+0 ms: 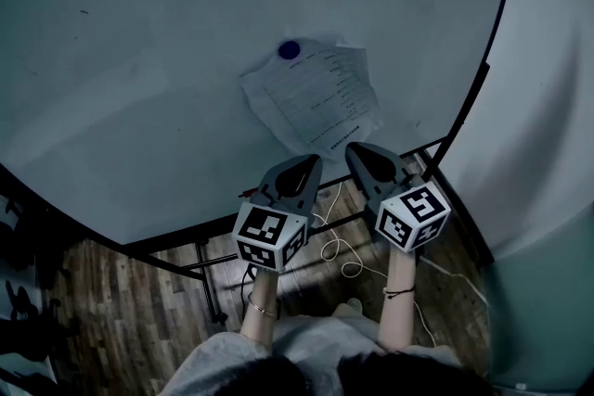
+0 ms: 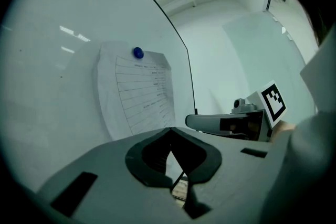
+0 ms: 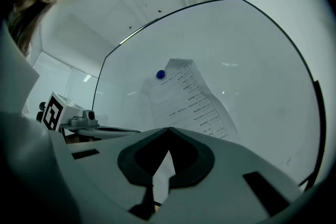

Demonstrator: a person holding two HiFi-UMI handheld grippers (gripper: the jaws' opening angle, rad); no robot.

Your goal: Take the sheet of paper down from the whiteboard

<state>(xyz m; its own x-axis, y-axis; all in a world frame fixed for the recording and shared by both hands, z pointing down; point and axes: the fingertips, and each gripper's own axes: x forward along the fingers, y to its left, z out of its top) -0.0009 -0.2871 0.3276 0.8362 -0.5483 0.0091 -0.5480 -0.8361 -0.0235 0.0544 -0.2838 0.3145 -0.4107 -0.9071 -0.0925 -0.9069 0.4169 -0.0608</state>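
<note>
A printed sheet of paper (image 1: 316, 97) hangs on the whiteboard (image 1: 139, 60), pinned at its top corner by a round blue magnet (image 1: 290, 49). My left gripper (image 1: 306, 160) is shut and empty, its tip just below the sheet's lower edge. My right gripper (image 1: 357, 148) is also shut with nothing in it, its tip close to the sheet's bottom corner. In the left gripper view the paper (image 2: 139, 92) and magnet (image 2: 137, 52) lie ahead of the closed jaws (image 2: 170, 131). The right gripper view shows the same paper (image 3: 191, 99) and magnet (image 3: 160, 74) beyond its closed jaws (image 3: 168, 131).
The whiteboard stands on a black metal frame (image 1: 209, 269) over a wooden floor (image 1: 111, 311). A white cable (image 1: 339, 250) lies looped on the floor below the grippers. A pale wall (image 1: 548, 107) runs to the right of the board's edge.
</note>
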